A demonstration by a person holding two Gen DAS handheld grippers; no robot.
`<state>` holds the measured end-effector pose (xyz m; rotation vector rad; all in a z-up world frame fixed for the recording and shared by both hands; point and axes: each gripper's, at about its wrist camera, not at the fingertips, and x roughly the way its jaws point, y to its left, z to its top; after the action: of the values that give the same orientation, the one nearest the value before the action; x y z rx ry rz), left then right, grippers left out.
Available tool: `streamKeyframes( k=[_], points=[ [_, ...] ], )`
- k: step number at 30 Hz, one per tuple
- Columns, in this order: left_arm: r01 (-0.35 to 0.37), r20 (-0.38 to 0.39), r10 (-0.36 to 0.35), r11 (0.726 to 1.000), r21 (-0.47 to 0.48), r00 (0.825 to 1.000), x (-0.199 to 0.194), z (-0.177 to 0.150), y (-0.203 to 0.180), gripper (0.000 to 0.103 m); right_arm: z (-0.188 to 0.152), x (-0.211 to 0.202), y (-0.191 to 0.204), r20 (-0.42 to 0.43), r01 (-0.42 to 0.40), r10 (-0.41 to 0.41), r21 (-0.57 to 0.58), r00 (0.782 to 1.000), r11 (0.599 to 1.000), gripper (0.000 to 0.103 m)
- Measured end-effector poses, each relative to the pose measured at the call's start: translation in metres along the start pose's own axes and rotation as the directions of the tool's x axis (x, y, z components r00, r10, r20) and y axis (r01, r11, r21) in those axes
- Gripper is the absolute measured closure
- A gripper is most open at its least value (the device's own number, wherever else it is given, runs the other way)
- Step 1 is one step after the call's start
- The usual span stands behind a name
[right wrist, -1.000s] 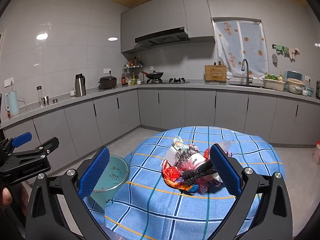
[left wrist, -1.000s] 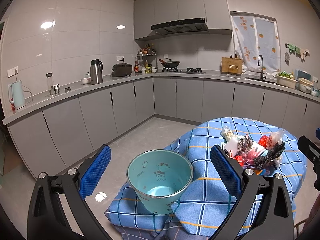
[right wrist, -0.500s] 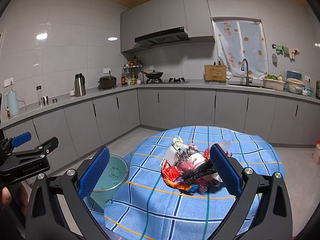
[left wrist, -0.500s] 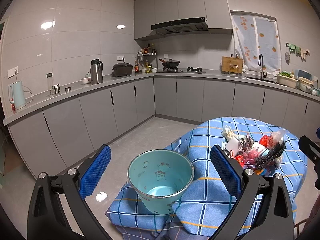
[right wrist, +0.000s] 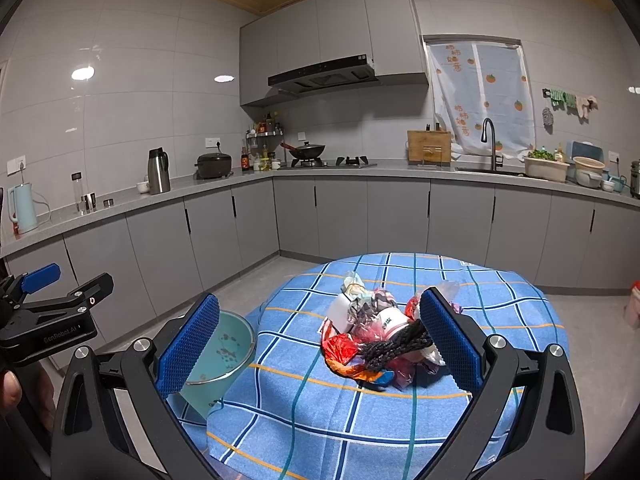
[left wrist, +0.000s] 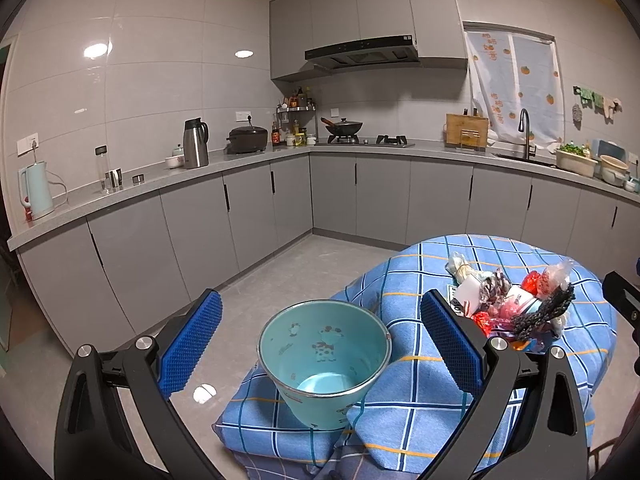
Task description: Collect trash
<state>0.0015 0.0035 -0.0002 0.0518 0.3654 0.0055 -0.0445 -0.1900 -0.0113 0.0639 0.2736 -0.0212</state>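
A pile of trash (right wrist: 380, 336), wrappers, a white cup and a dark braided piece, lies on the blue checked tablecloth (right wrist: 500, 312); it also shows in the left wrist view (left wrist: 508, 304). A teal metal bucket (left wrist: 324, 360) stands empty beside the table, partly wrapped by the hanging cloth, and shows in the right wrist view (right wrist: 220, 356). My left gripper (left wrist: 320, 344) is open, with the bucket seen between its jaws. My right gripper (right wrist: 316, 344) is open and empty, facing the trash pile. The left gripper's body (right wrist: 52, 320) shows at the left of the right wrist view.
Grey kitchen cabinets (left wrist: 256, 220) and a counter with a kettle (left wrist: 36, 196), a steel jug (left wrist: 196, 144) and a stove run along the walls. A sink (right wrist: 492, 168) is at the right. Grey floor (left wrist: 304, 264) lies between the table and the cabinets.
The left wrist view has shifted very slightly; the bucket sits a touch more centred. The right gripper and the trash have not visibly moved.
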Motion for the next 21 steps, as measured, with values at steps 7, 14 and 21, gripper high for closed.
streamKeyframes(
  k=[7,14,21],
  points=[
    [0.001,-0.001,-0.001,1.000,0.000,1.000,0.0002,0.0000,0.0005,0.005,-0.0003,-0.0002,-0.0003,0.003,0.002,-0.002,0.000,1.000,1.000,0.004],
    [-0.001,-0.001,0.001,1.000,0.004,1.000,0.0001,-0.0008,-0.0003,0.005,-0.0009,-0.0001,0.0000,0.002,0.004,-0.004,-0.001,1.000,1.000,0.004],
    [0.006,-0.009,-0.006,1.000,0.004,1.000,0.0022,-0.0028,-0.0011,0.005,-0.0031,0.0021,-0.0017,-0.004,0.010,-0.010,-0.001,1.000,1.000,0.004]
  ],
)
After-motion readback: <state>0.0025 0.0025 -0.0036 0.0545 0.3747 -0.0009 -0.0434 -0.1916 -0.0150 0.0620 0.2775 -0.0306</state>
